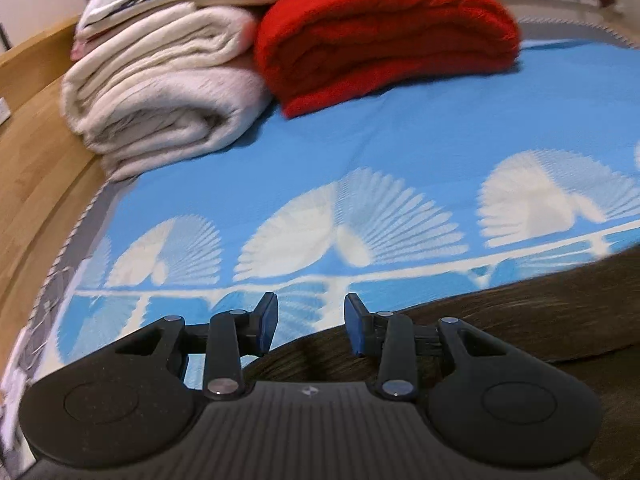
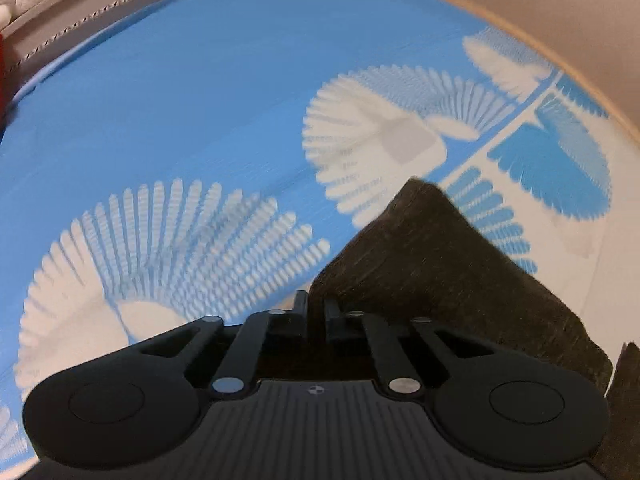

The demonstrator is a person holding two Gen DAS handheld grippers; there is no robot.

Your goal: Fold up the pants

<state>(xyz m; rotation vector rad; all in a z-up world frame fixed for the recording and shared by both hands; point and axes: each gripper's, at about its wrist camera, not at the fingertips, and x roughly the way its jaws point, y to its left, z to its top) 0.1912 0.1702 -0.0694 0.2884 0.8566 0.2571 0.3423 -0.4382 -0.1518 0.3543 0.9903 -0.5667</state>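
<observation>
The pants [image 1: 520,320] are dark brown cloth lying on the blue bedsheet [image 1: 360,148], at the lower right of the left wrist view. My left gripper [image 1: 311,322] hovers over their edge. It is open, and its blue pads [image 1: 267,322] are apart with nothing pinched. In the right wrist view, a flap of the pants [image 2: 420,264] rises from between the fingers toward the upper right. My right gripper [image 2: 316,308] is shut on that cloth.
A folded cream blanket [image 1: 160,92] and a folded red blanket [image 1: 384,36] lie at the far side of the bed. A wooden bed frame [image 1: 36,152] runs along the left. The sheet [image 2: 180,92] carries white fan patterns, and its wooden edge [image 2: 560,56] curves at the right.
</observation>
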